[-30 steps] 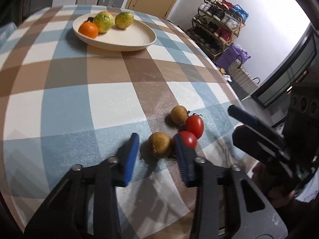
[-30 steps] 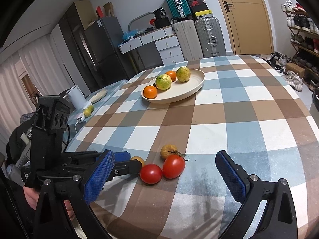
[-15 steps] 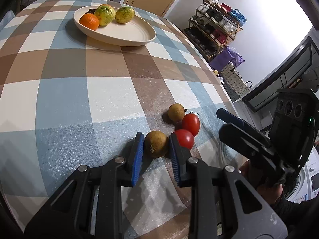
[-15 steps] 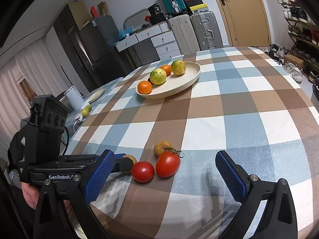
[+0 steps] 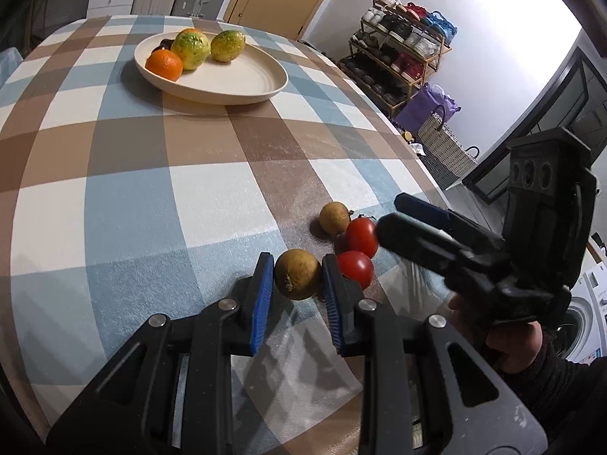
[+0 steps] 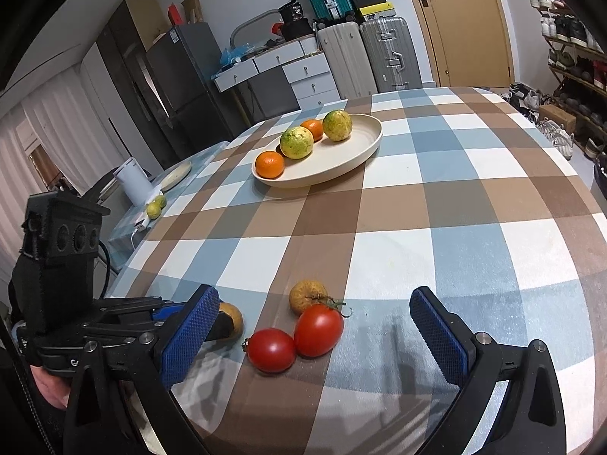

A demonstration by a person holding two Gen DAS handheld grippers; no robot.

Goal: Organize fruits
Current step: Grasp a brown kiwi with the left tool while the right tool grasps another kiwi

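Your table (image 5: 125,197) wears a cloth checked in blue, brown and white, with a shoe rack (image 5: 398,49) against the wall behind it. In the left wrist view, take the cream plate (image 5: 242,83) at the far side of the cloth as your landmark: it carries four fruits, two oranges and two yellow-green citrus, the second orange barely peeking out behind the others. Well apart from the plate, on the near side, lie four more: two brown round fruits and two red tomatoes. Your left gripper (image 5: 297,273) has its blue pads pressed on either side of the nearer brown fruit (image 5: 297,273), gripping it, angled down toward the cloth. The nearer tomato (image 5: 356,268) sits just beside the right-hand pad, and the second tomato (image 5: 361,237) touches the other brown fruit (image 5: 334,218) beyond it. Your right gripper (image 5: 421,220) reaches in from the right of that cluster, your hand (image 5: 508,345) wrapped around its handle. In the right wrist view, the same plate (image 6: 353,151) stands far up the table with its four fruits, and the right gripper (image 6: 315,333) hangs with its jaws wide apart, nothing between the pads, the two tomatoes lying on the cloth below the gap. The left gripper (image 6: 218,320) comes in from the left, clamped on the brown fruit (image 6: 233,316), which is mostly hidden. Suitcases (image 6: 364,53) stand behind; a box on top reads "30".
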